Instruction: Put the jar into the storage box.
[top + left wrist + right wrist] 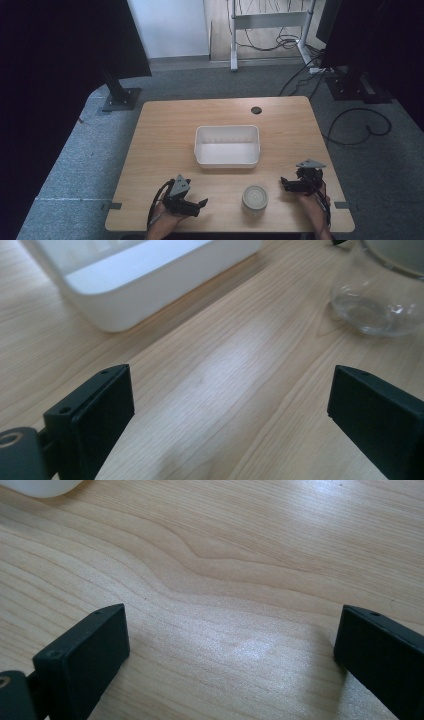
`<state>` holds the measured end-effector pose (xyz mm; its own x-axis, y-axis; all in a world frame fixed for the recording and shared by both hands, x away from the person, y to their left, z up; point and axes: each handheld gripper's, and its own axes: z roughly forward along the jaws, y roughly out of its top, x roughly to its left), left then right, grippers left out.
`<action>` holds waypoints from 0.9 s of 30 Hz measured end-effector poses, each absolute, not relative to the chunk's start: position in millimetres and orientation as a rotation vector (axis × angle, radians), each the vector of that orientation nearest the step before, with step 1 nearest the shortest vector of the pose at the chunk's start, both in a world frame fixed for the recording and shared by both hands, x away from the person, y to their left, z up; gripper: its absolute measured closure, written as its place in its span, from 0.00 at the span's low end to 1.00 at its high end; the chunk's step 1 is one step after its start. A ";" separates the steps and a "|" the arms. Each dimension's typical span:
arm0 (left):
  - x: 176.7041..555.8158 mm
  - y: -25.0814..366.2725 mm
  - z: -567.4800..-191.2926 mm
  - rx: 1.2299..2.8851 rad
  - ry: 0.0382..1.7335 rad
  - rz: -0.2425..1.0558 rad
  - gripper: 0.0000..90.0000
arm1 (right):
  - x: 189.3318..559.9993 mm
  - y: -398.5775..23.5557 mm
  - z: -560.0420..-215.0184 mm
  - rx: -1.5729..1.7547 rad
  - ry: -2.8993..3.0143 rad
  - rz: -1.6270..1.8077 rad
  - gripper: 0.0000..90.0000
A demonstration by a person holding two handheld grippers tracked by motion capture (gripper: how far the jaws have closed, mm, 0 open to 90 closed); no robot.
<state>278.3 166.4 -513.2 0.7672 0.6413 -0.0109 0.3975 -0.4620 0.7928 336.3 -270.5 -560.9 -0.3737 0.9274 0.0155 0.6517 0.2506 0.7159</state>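
Gripper on the left, held in a hand at the near edge of the light wooden desk, lies low with its two black jaws spread wide apart and holding nothing. It points rightward toward a small clear glass jar with a pale round lid, which stands upright on the desk near the front edge, between the two grippers. In the left gripper view the jar's rounded glass base sits ahead and to the right of the open jaws, apart from them, so the aim looks set for a reach rather than a grasp yet.

Right gripper rests on the far side of the jar, jaws likewise open and empty, facing left toward it; its own view looks down on bare wood grain between the jaws. Both appear placed to flank the jar, perhaps one to steady and one to work the lid.

Behind the jar, near the desk's middle, sits an empty white rectangular plastic tub, within easy reach, likely as a place to receive something.
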 end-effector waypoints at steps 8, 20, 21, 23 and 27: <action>274.3 149.3 -511.5 2.130 0.714 0.339 0.05 | 336.3 -270.3 -560.9 1.437 2.119 0.907 0.01; 268.3 121.9 -507.5 2.142 0.626 0.300 0.04 | 336.2 -270.1 -560.9 1.434 2.123 0.909 0.01; 267.8 119.7 -507.2 2.144 0.618 0.297 0.04 | 336.2 -270.0 -560.9 1.434 2.123 0.909 0.01; 266.9 115.5 -506.5 2.147 0.605 0.293 0.04 | 336.2 -270.1 -560.9 1.433 2.123 0.909 0.01; 265.1 105.4 -505.1 2.145 0.575 0.276 0.04 | 336.1 -270.0 -560.9 1.433 2.124 0.909 0.01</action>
<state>265.1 105.4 -505.1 0.8685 0.4956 -0.0105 0.3019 -0.5119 0.8043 336.1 -270.0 -560.9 -0.3803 0.9247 0.0164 0.6502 0.2547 0.7158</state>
